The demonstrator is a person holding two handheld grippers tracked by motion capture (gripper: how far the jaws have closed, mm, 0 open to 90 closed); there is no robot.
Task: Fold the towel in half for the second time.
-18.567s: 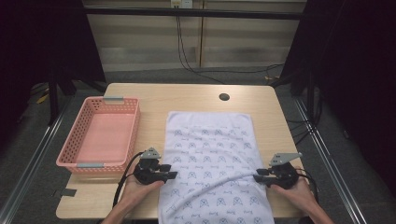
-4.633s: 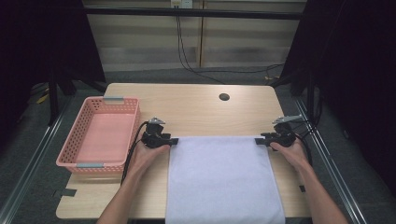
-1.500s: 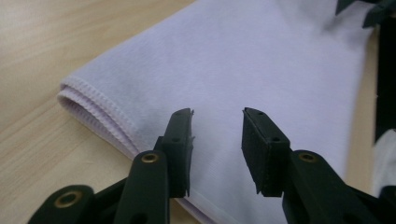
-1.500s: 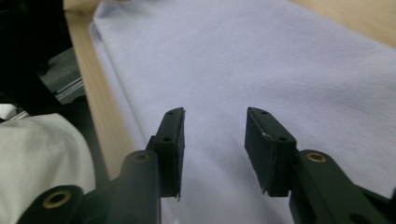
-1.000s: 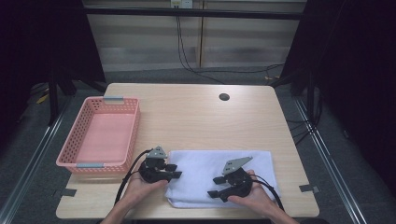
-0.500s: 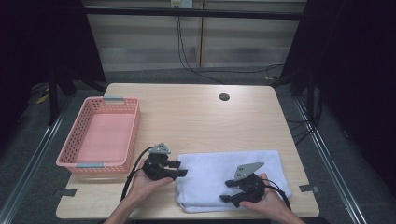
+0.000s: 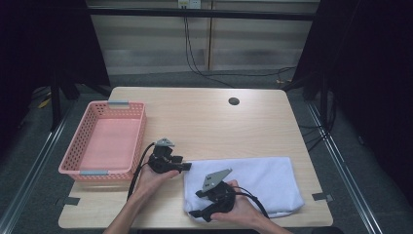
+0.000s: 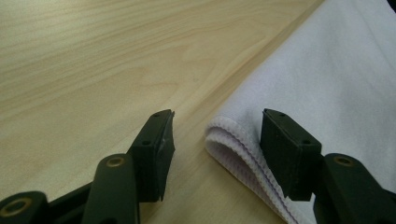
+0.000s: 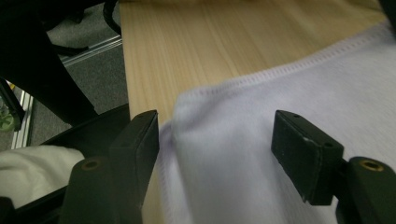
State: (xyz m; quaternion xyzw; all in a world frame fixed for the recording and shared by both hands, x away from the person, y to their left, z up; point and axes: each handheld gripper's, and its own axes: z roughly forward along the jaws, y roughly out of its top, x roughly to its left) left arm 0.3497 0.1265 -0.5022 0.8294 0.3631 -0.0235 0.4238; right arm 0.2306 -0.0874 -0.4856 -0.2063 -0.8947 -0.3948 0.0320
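A white towel (image 7: 253,183) lies folded in a long strip on the front right of the wooden table (image 7: 204,122). My left gripper (image 7: 186,167) is at its far left corner. In the left gripper view the layered corner (image 8: 233,140) lies between the open jaws of that gripper (image 8: 215,149), untouched by the pads. Its jaws have just been opening. My right gripper (image 7: 196,204) is over the towel's near left corner, pointing left. Its jaws (image 9: 215,154) have also just been opening, and stand open astride the hemmed corner (image 9: 219,121).
A pink basket (image 7: 140,141) with nothing in it stands at the table's left side, close to my left hand. A round cable hole (image 7: 234,101) is at the back. The table's front edge runs just under my right gripper. Cables trail from both grippers.
The right gripper has swung left across the towel to its near left corner. The left gripper has shifted slightly away from me. Both pairs of jaws stand wider.
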